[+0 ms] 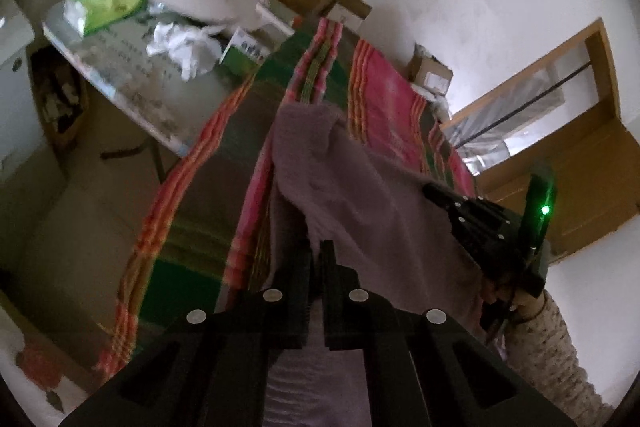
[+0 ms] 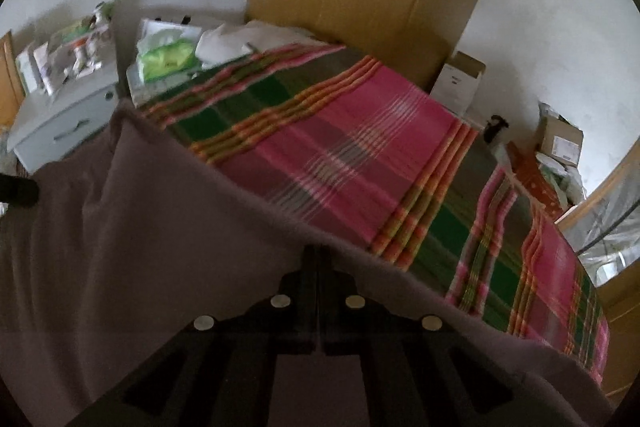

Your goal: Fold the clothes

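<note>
Purple garment is held up over the plaid bed, stretched between both grippers. Left gripper jaws are clamped on one edge of it, right gripper jaws are pinched shut on the other. Tissue pack is seen on the tabletop beside the bed.

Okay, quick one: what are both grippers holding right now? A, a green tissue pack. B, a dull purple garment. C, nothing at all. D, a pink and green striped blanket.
B: the left gripper and the right gripper are each shut on an edge of the purple garment, which hangs above the striped blanket on the bed.
</note>
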`<state>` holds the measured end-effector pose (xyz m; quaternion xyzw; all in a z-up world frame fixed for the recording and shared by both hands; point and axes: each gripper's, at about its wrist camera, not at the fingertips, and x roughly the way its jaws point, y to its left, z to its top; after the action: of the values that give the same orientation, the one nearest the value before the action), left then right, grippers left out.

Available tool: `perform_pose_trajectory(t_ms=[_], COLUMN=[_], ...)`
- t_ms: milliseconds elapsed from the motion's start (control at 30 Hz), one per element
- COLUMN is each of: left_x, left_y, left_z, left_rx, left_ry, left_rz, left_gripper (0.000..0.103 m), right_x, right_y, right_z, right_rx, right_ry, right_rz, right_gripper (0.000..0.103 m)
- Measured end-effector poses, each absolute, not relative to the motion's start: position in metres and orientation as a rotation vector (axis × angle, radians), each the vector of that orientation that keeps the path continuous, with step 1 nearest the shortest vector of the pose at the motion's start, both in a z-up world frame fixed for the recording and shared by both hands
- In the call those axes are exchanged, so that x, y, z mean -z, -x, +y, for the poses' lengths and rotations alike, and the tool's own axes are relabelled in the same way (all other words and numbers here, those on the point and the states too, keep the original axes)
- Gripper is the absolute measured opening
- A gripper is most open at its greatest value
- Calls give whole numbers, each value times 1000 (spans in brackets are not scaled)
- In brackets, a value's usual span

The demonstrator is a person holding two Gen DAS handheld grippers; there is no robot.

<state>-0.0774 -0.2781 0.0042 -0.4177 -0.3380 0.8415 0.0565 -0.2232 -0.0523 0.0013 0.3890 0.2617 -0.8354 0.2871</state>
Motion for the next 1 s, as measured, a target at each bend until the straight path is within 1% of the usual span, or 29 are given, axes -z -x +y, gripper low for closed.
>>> perform_pose_trajectory(t_ms=[100, 200, 400, 500, 633, 700, 800, 833, 867, 900, 1000], left_x=[-6, 10, 10, 5, -8, -14, -24, -27, -31, -34, -42], left_y=[80, 80, 78, 73, 57, 45, 26, 18, 10, 2, -20], left_z=[-283, -288, -289, -285, -278, -275, -267, -262, -257, -250, -231], left_rx=[-2593, -2564, -2572, -2583, -2638, -2637, -2637, -2630, -2624, -2622, -2611], left_ry=[1256, 1321, 1340, 1347, 1343, 1336, 1310, 1283, 1257, 1240, 1202], left_rz=[-1015, -1056, -1068, -1041, -967, -956, -931, -918, -904, -880, -813], left_gripper=[4, 4, 6, 6, 12, 12, 12, 15, 22, 22, 22], right_x=[-4, -3, -29, -51, -77, -84, -89, -90, -90, -90, -88], right_y=[223, 221, 208, 195, 169, 152, 119, 106, 94, 81, 39], right_z=[-55, -52, -34, -12, 33, 58, 103, 118, 133, 148, 199], right_rx=[2242, 2246, 2265, 2286, 2355, 2392, 2473, 2509, 2546, 2585, 2693], right_ry=[-1034, -1044, -1032, -1018, -1019, -1021, -1038, -1040, -1041, -1041, -1055], right_rz=[690, 673, 584, 482, 341, 278, 198, 180, 159, 135, 27], right_gripper=[0, 0, 0, 1, 2, 3, 9, 12, 13, 13, 21])
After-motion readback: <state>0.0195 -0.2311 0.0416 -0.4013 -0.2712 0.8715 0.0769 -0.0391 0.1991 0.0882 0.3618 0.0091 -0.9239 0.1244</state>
